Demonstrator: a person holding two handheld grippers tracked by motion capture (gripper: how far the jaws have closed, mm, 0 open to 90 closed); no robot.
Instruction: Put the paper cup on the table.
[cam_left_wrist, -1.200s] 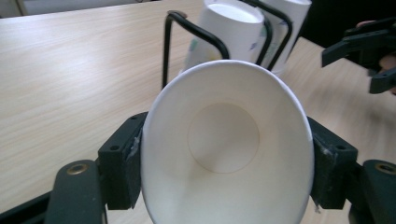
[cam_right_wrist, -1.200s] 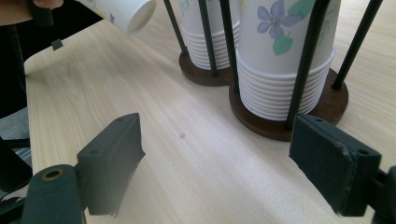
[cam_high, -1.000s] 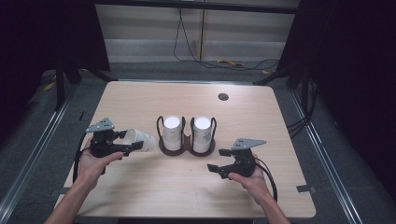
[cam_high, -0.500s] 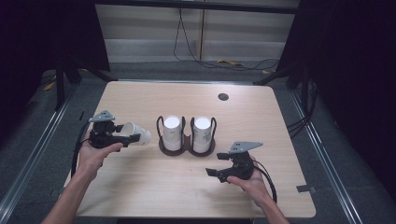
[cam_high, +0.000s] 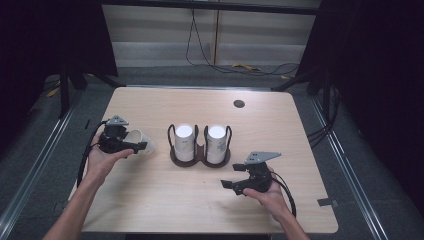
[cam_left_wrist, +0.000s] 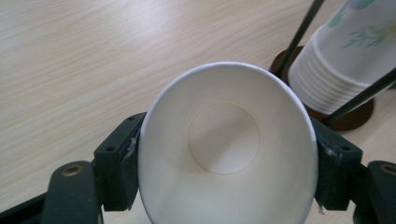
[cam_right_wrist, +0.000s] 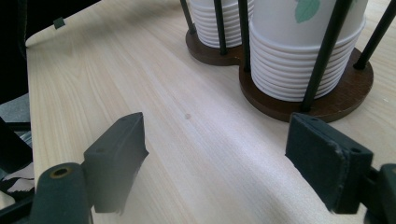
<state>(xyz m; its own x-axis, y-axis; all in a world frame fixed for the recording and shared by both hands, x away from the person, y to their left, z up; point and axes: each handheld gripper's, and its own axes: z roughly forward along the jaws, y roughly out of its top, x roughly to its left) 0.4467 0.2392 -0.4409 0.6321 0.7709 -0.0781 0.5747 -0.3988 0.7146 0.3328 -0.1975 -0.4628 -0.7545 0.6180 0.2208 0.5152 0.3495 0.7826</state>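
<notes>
Left of the cup holder (cam_high: 200, 156), well apart from it, the left gripper (cam_high: 131, 146) holds a single paper cup (cam_high: 141, 142) on its side, just above the surface (cam_high: 165, 200). In the left gripper view the cup (cam_left_wrist: 224, 154) sits between the two jaws, its open mouth toward the camera and its bottom pointing away, toward the holder (cam_left_wrist: 348, 116). The jaws have just been opening a little, with the cup between them, but their pads seem to touch its wall on both sides.

I think the main risk is the grip itself. The cup is thin and light, and its rim already looks pressed into an oval. If the jaws squeeze more, the wall could fold or crease. If they open more before the cup rests on something, it could drop and roll across the surface, because it lies sideways and is round. A move back toward the holder could also push the cup against the black rods (cam_left_wrist: 299, 35) or the stack (cam_left_wrist: 345, 51) and tip them.

The right gripper (cam_high: 239, 183) rests on the near side of the holder, to its right, with its jaws wide and nothing between them. In the right gripper view the stacks (cam_right_wrist: 303, 46) are close ahead, so a careless forward move could hit the wooden base (cam_right_wrist: 327, 100).

The cup is plain white inside, with a round flat bottom and a smooth rolled rim. The stacked cups in the holder carry a green leaf print.
</notes>
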